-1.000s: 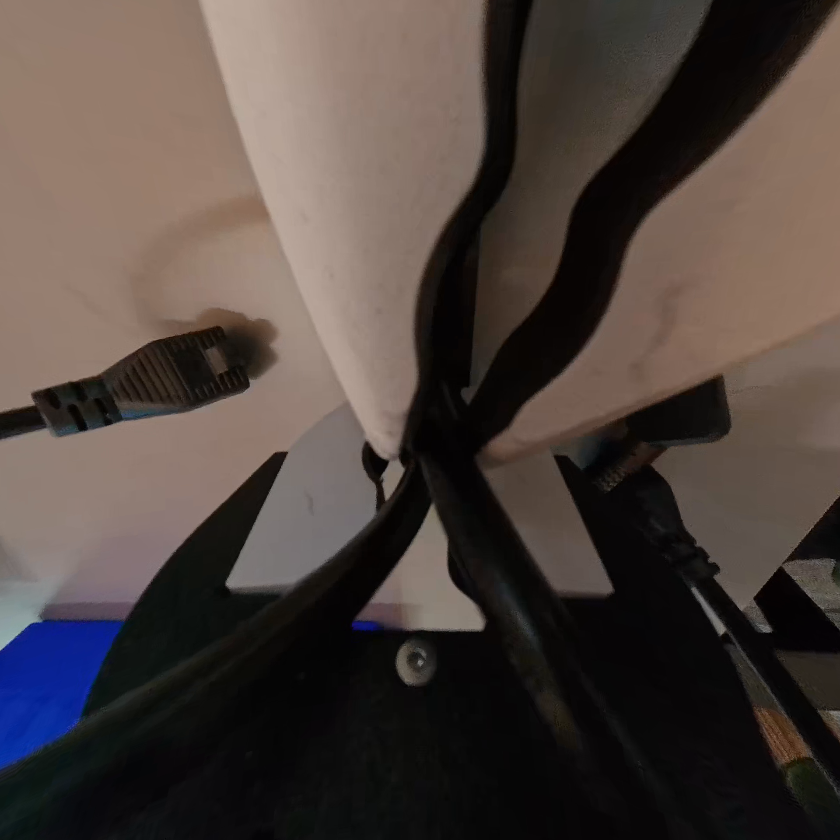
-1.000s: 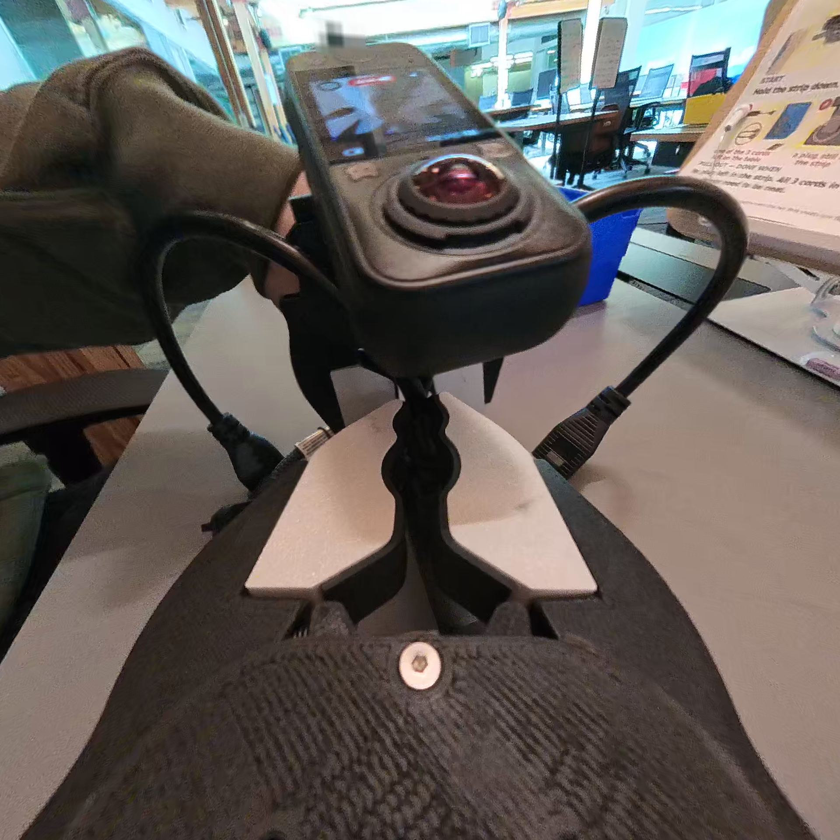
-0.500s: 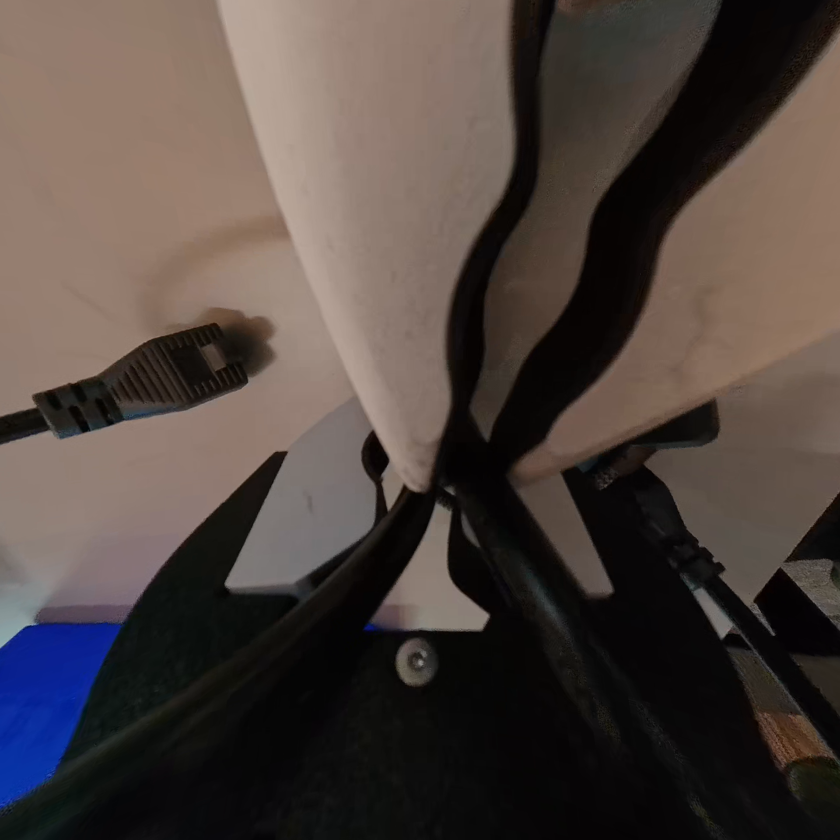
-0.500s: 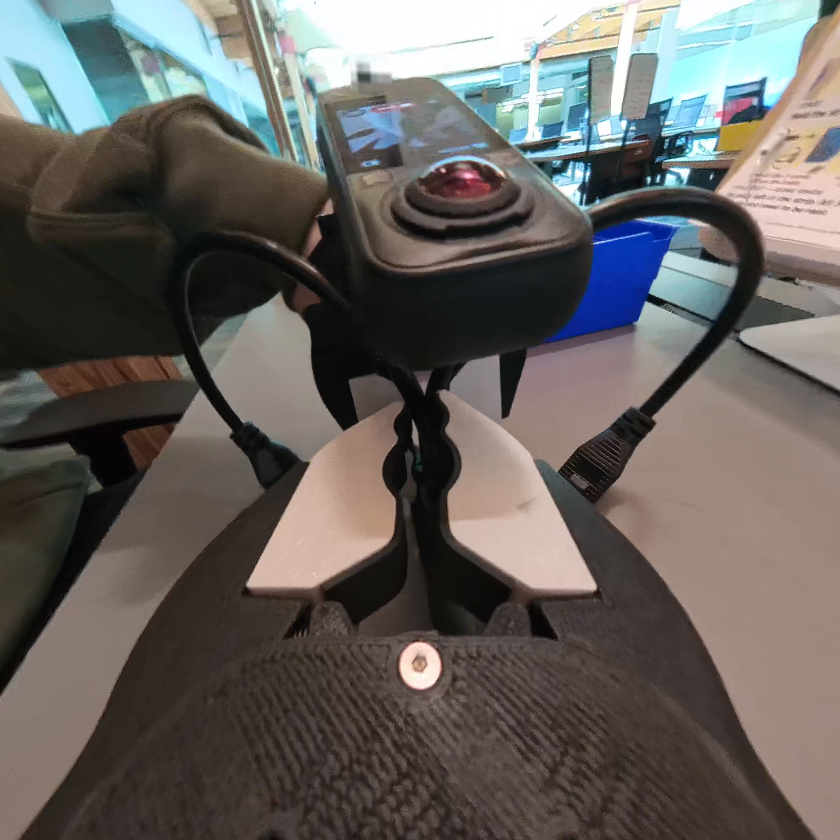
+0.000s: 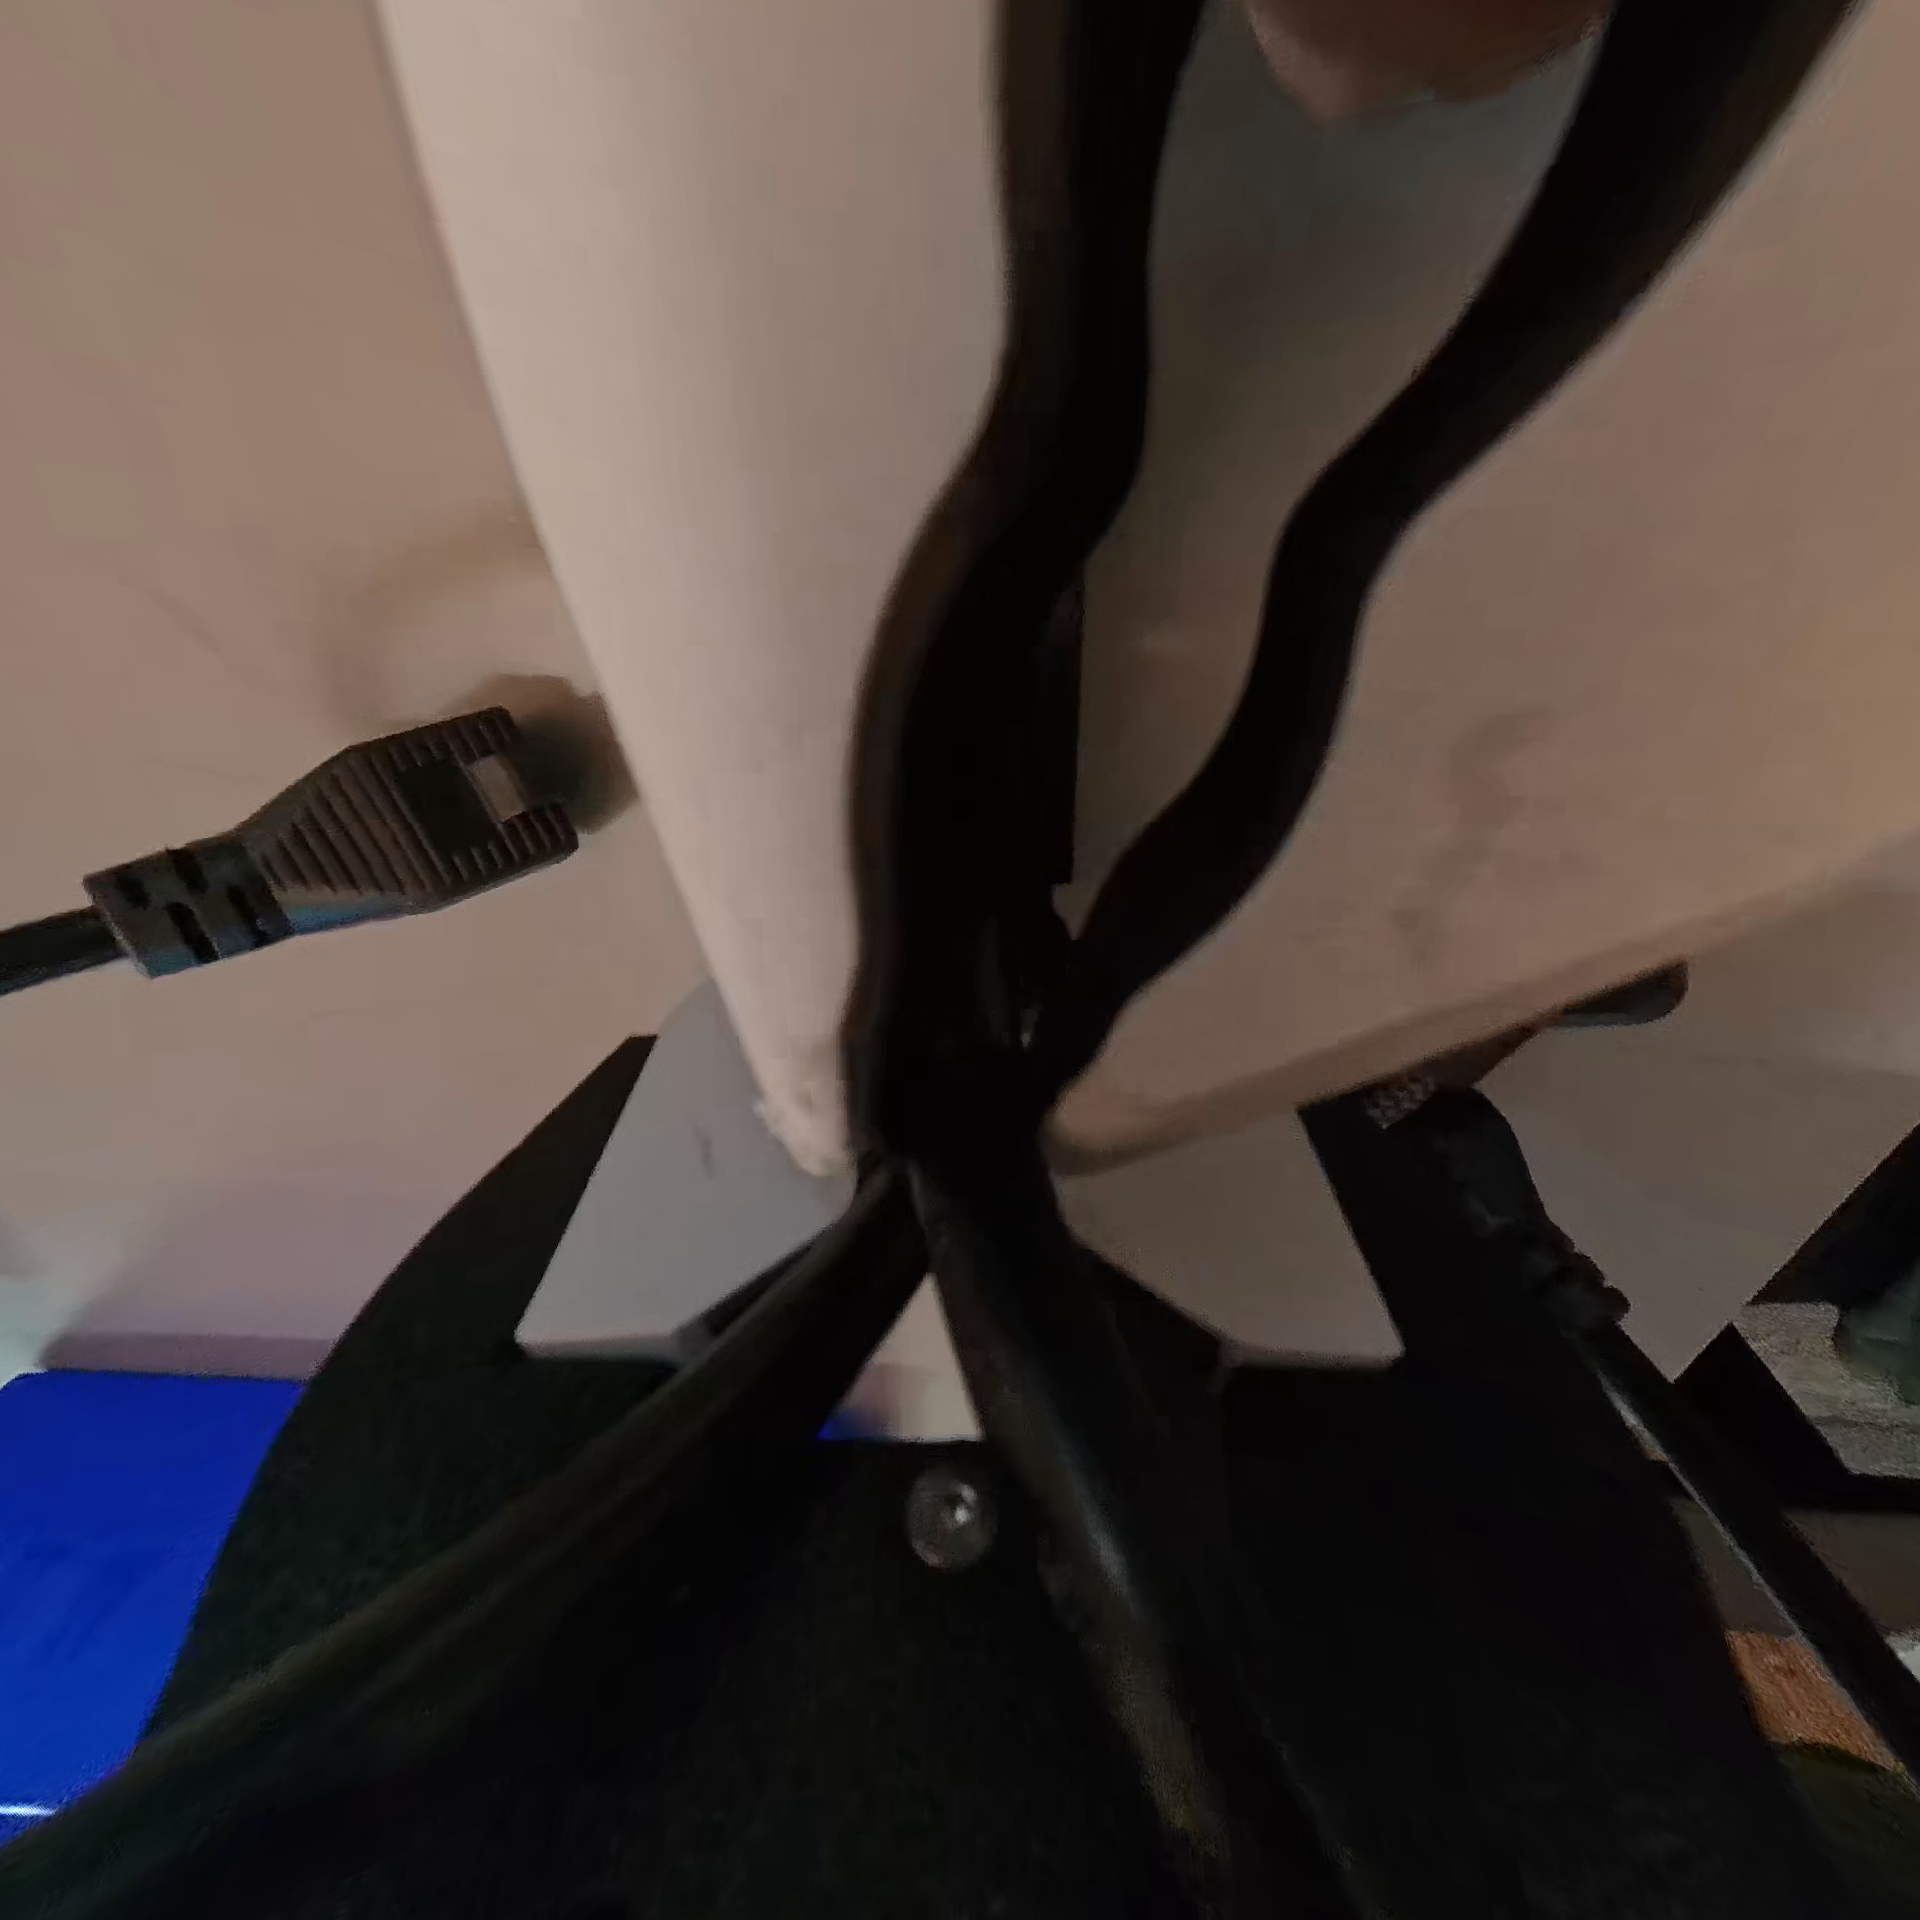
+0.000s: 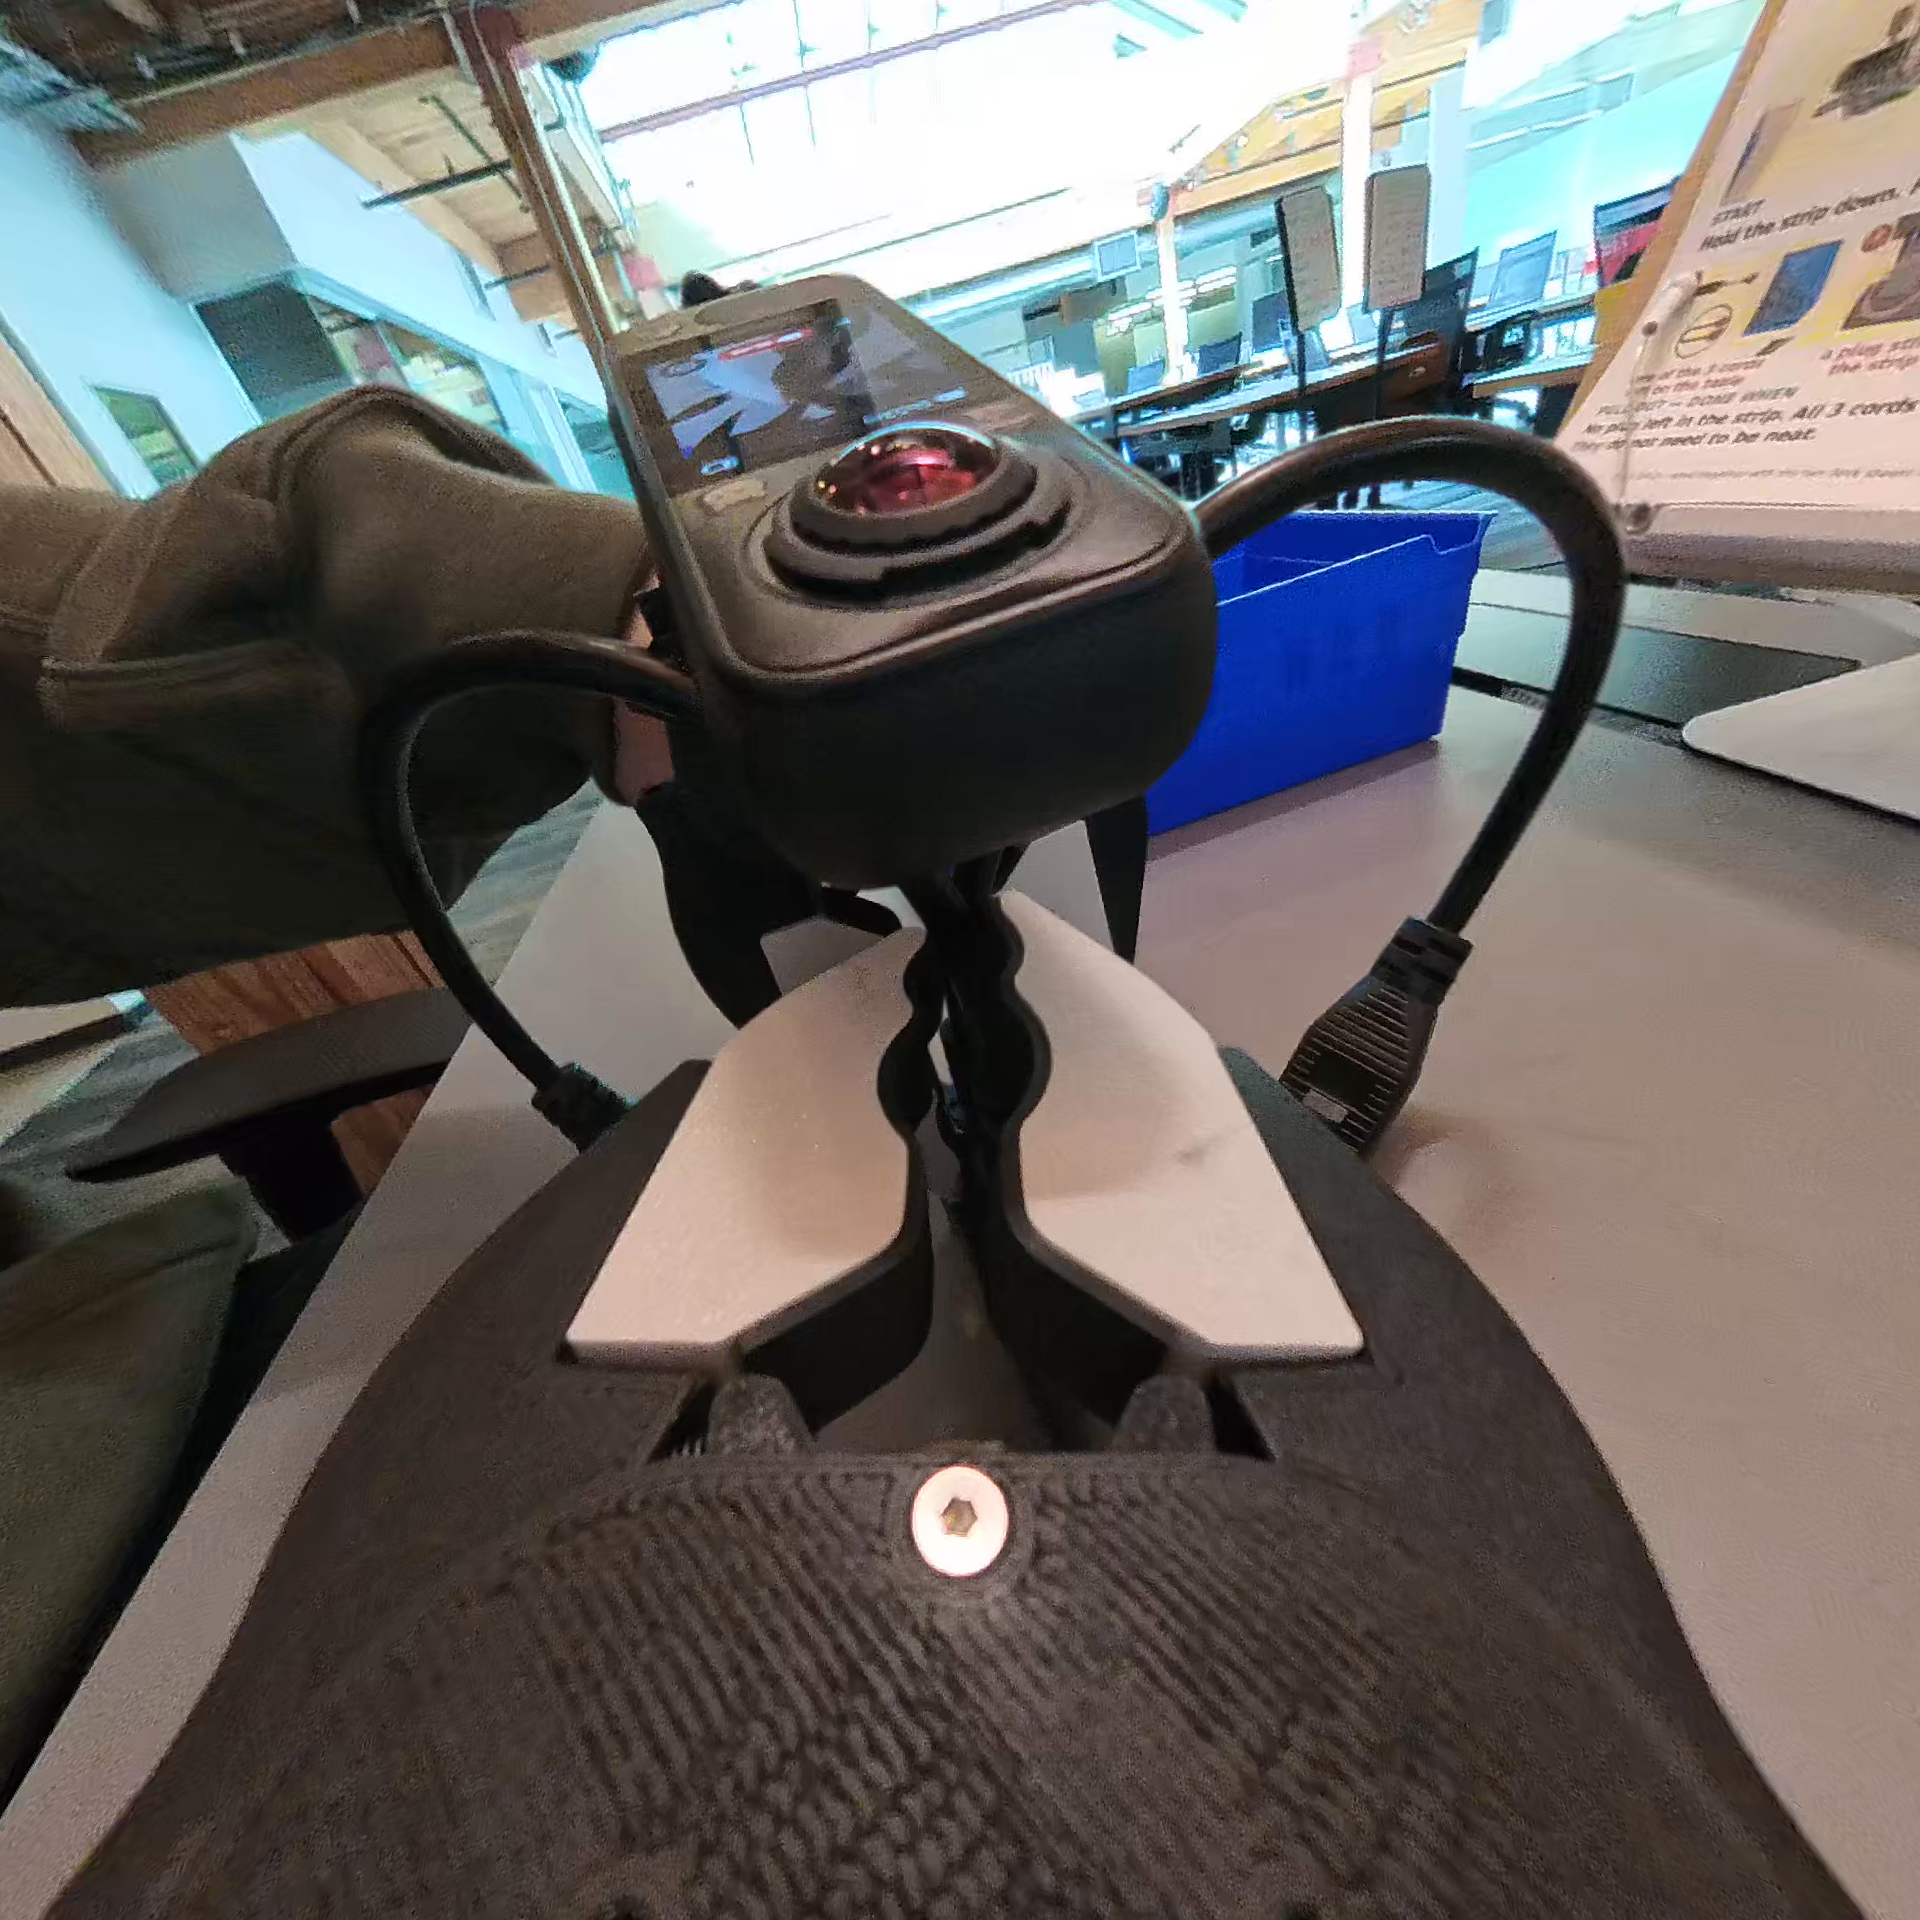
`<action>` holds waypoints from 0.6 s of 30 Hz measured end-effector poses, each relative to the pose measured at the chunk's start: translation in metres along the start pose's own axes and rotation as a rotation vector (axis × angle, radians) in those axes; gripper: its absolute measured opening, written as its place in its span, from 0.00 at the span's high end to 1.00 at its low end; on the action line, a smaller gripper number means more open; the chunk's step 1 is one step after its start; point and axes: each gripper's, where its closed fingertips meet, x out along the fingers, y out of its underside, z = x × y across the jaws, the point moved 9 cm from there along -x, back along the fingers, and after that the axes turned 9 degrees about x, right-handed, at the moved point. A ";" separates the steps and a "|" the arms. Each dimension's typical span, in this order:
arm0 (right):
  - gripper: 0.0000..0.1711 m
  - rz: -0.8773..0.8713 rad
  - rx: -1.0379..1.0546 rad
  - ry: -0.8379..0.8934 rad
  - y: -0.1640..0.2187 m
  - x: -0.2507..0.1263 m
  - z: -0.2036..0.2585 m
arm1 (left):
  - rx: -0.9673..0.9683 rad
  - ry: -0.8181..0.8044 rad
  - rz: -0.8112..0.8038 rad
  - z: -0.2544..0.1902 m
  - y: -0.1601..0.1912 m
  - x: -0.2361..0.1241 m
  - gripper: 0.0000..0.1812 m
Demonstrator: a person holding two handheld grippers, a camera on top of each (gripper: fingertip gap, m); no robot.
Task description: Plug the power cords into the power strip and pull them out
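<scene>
Black power cords [image 6: 1558,644] are bunched between the two grippers, which meet tip to tip above the grey table [image 6: 1662,1195]. My right gripper [image 6: 966,997] is shut on the bundle between its wavy pads. My left gripper [image 5: 956,1143] faces it, with its camera housing [image 6: 914,623] above and two cords running back over its body [image 5: 1039,1455]. Its tips are hidden behind the right gripper's white fingers [image 5: 675,520], and its jaws stand close together. One ribbed connector [image 6: 1371,1039] hangs to the table on the right and also shows in the left wrist view [image 5: 343,831]. Another plug [image 6: 571,1096] hangs on the left. No power strip shows.
A blue bin [image 6: 1330,675] stands at the table's far edge. An instruction sheet [image 6: 1787,312] on a white stand [image 6: 1829,727] is at the right. An olive sleeve [image 6: 260,675] holds the left gripper. A chair armrest [image 6: 270,1070] is off the table's left edge. One gripper's finger ends stand about 9 cm off the other's. The left tips stand about 8 cm off the ribbed connector [image 6: 1371,1039]. Look for it in the left wrist view [image 5: 368,830] too.
Both grippers have stayed closed on the cord bundle. The bundle and the left gripper have lifted a little. The right wrist view has tilted upward and shows more of the room.
</scene>
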 end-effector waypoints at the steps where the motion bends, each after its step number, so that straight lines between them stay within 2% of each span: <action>1: 0.97 -0.014 0.007 0.004 0.001 0.000 -0.001 | -0.004 0.004 -0.001 0.001 0.000 0.000 0.86; 6: 0.97 -0.022 0.002 0.024 0.001 0.000 -0.002 | -0.005 0.011 0.007 0.003 -0.001 0.001 0.86; 13: 0.95 0.111 -0.233 0.036 -0.001 -0.014 -0.004 | 0.016 0.009 0.055 0.004 -0.007 0.002 0.86; 18: 0.84 0.357 -0.313 0.096 0.014 -0.024 -0.015 | 0.011 0.003 0.039 0.003 -0.006 0.002 0.86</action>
